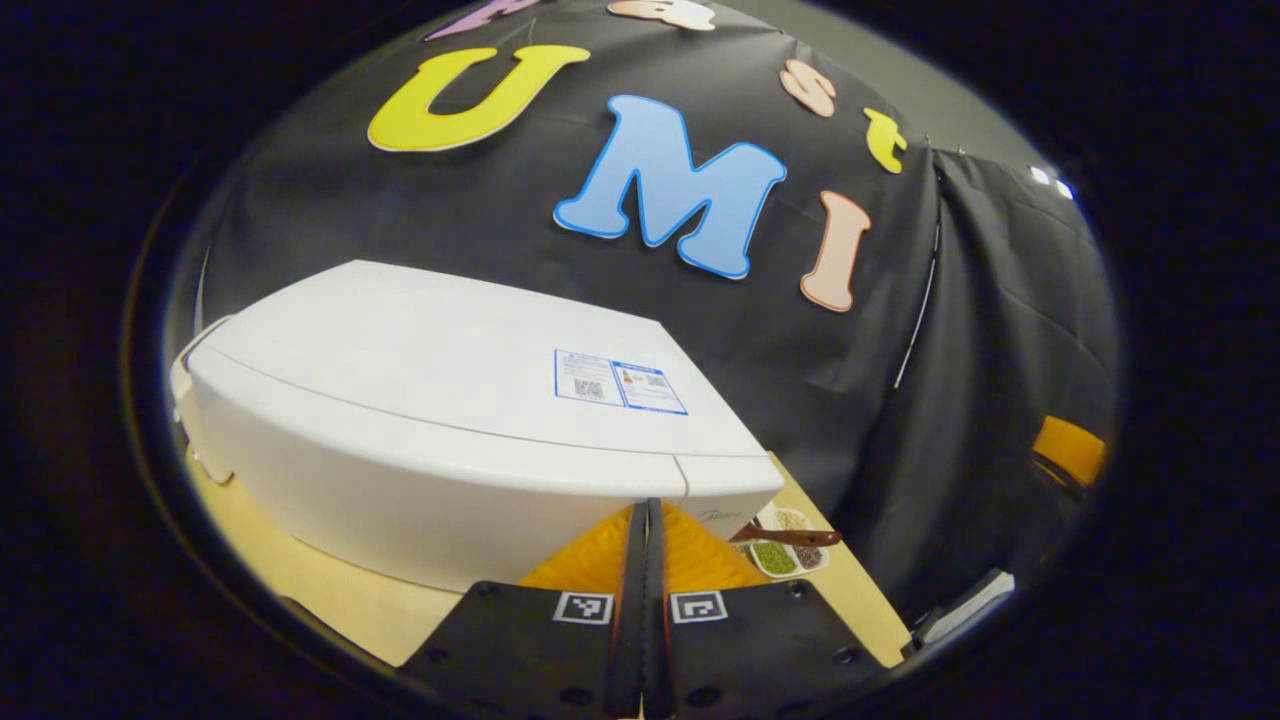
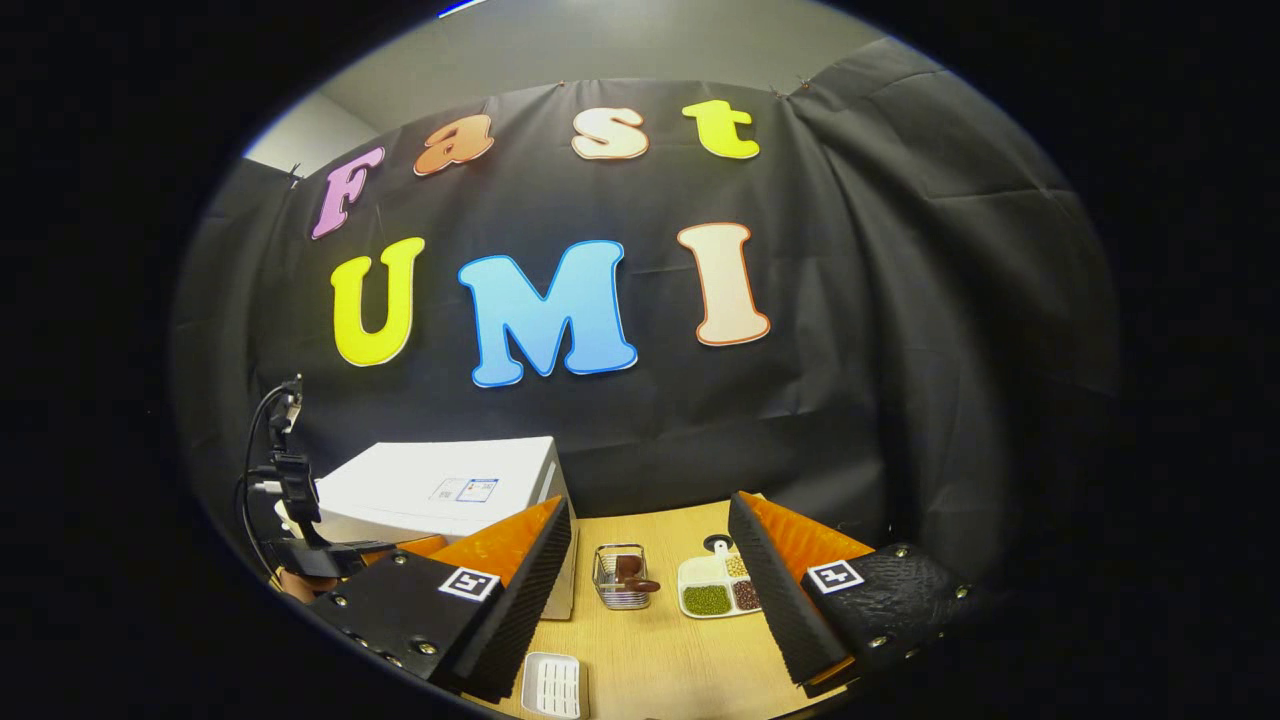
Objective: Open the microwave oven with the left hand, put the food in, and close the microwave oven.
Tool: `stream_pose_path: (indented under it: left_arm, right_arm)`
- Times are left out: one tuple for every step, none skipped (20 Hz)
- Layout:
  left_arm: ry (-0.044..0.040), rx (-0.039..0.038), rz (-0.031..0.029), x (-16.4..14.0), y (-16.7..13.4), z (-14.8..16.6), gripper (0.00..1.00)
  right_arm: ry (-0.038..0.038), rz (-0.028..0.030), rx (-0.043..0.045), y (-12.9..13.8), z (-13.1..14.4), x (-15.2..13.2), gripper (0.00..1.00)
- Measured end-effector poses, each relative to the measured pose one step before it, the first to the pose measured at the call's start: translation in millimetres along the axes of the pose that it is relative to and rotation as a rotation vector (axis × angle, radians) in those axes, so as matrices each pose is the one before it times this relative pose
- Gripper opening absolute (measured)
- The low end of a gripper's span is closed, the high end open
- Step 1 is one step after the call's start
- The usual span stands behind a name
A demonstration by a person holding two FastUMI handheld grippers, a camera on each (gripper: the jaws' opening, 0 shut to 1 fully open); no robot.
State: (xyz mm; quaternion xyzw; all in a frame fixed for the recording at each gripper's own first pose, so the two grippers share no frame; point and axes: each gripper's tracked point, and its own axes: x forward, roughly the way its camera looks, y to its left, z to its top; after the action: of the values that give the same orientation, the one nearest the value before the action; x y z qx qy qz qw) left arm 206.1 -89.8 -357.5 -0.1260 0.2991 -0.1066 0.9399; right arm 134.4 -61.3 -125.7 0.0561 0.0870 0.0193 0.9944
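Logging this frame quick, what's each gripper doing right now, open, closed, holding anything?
Left gripper: shut, fingers together with nothing between them, near the microwave.
Right gripper: open, empty, above the table.

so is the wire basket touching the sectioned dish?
Apart. The right gripper view shows a strip of bare table between the wire basket and the sectioned dish.

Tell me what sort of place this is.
Probably a staged recording booth, not a real kitchen: black cloth hangs as the wall behind a wooden table with a white microwave oven, a divided food plate and a small wire basket.
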Motion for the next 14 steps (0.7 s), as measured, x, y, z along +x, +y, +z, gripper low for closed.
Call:
stream_pose_path:
  left_arm:
    - [0.00182, 0.00539, 0.02119, -2.95, 3.58, 1.28, 0.07]
    - [-0.012, 0.01125, 0.02605, -4.37, 5.88, 3.58, 0.07]
    - [-0.02173, 0.00739, 0.01244, -7.73, 3.86, 8.27, 0.07]
    - [-0.02309, 0.00869, 0.00868, -9.91, 2.88, 8.15, 0.07]
    - [-0.02437, 0.02026, 0.01541, -13.28, 6.05, 11.52, 0.07]
    - [-0.03008, 0.02332, 0.01572, -14.73, 5.93, 13.32, 0.07]
    - [-0.03917, 0.02574, 0.02196, -16.54, 6.8, 18.79, 0.07]
    - [-0.04667, 0.02587, 0.02465, -18.71, 7.32, 21.35, 0.07]
    - [-0.06039, 0.03435, 0.0212, -22.25, 7.11, 27.91, 0.07]
    - [-0.06618, 0.02612, 0.00903, -18.6, 2.48, 25.56, 0.29]
    - [-0.06034, 0.03315, 0.02274, -18.55, 6.06, 26.3, 0.52]
    - [-0.05033, 0.02861, 0.01047, -14.76, 4.71, 23.06, 0.74]
    - [-0.02667, 0.00823, 0.00205, -22.34, 2.2, 19.67, 0.96]
    - [-0.01353, -0.00276, -0.00056, -7.68, 1.9, 16.89, 0.96]
  right_arm:
    - [-0.00064, 0.00469, 0.00036, 2.73, 0.97, -1.5, 0.96]
    - [-0.00251, 0.00603, -0.00236, 3.95, 1.63, -1.62, 0.96]
    - [-0.00646, 0.00583, -0.00347, 3.7, 2.57, -1.78, 0.96]
    - [-0.00817, 0.00712, -0.00381, 3.11, 3.1, -1.94, 0.96]
    - [-0.00757, 0.00686, -0.00346, 4.54, 3.3, -1.89, 0.96]
    - [-0.00738, 0.00864, -0.00306, 5.25, 2.64, -2.11, 0.96]
    - [-0.00769, 0.00849, -0.00113, 5.21, 5.61, -2.54, 0.96]
    - [-0.01266, 0.00703, 0.0001, 5.88, 7.13, -3.68, 0.96]
    - [-0.01451, -0.00576, -0.00828, 3.54, 10.1, -3.79, 0.96]
    - [-0.01185, -0.01566, -0.01406, 0.33, 9.1, -3.52, 0.96]
    - [-0.01679, 0.00202, -0.00524, 4.86, 11.85, -4.45, 0.96]
    - [-0.01999, 0.00545, -0.00373, 9.53, 13.78, -5.22, 0.96]
    - [-0.01132, 0.0039, -0.00668, 5.43, 9.44, -3.98, 0.96]
    - [-0.00885, 0.00992, -0.0075, 6.91, 7.51, -4.87, 0.96]
